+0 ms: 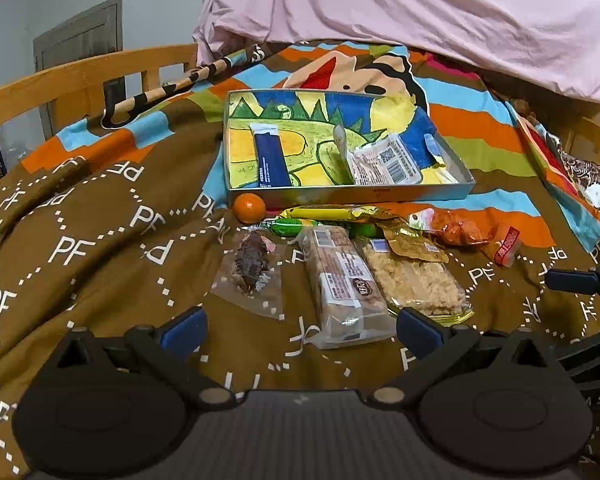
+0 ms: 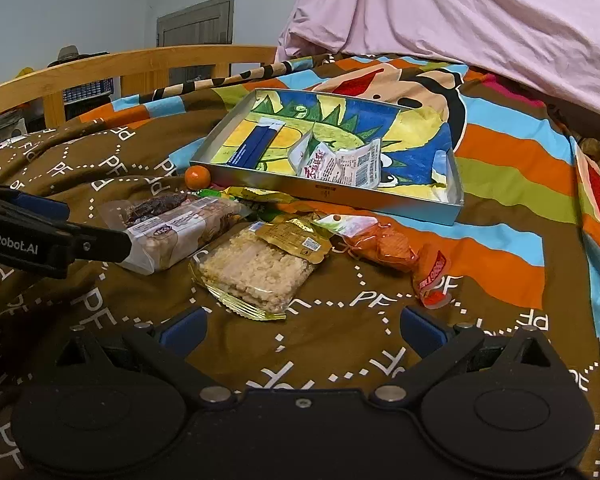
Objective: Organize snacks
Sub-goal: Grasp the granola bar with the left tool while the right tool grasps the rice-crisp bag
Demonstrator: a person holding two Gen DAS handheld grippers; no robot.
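Two fisheye views look forward over a bed covered with a brown blanket [image 1: 80, 216] printed with white "PF" letters and bright stripes. The left tool [image 1: 300, 328] hovers low over the blanket, its blue-padded fingers spread wide and holding nothing. The right tool [image 2: 302, 326] is likewise spread wide and empty. In the right wrist view, the left tool comes in from the left edge, its tip just beside a long clear-wrapped biscuit pack [image 2: 184, 230]. Farther back sits a shallow silver tray [image 1: 380, 193] lined with a colourful cartoon drawing; inside it lie a dark blue stick packet [image 1: 270, 158] towards the left and a white packet with a barcode [image 1: 388, 162] towards the right. A small orange fruit [image 1: 249, 208] rests on the blanket, touching the tray's near left corner. The remaining snacks lie in a loose cluster in front of the tray: a yellow wrapped bar [image 1: 332, 213] and a green wrapped sweet [image 1: 292, 226] nearest the tray, a clear pouch with a dark brown snack [image 1: 252, 264] on the left, the biscuit pack in the middle, a clear-wrapped puffed rice cake [image 1: 416, 280] beside it with a gold foil packet [image 1: 412, 242] overlapping its far end, an orange packet [image 1: 460, 232] to the right, and a small red packet [image 1: 507, 246] farthest right. A wooden bed rail [image 1: 80, 76] and pink fabric [image 1: 420, 12] fill the background.
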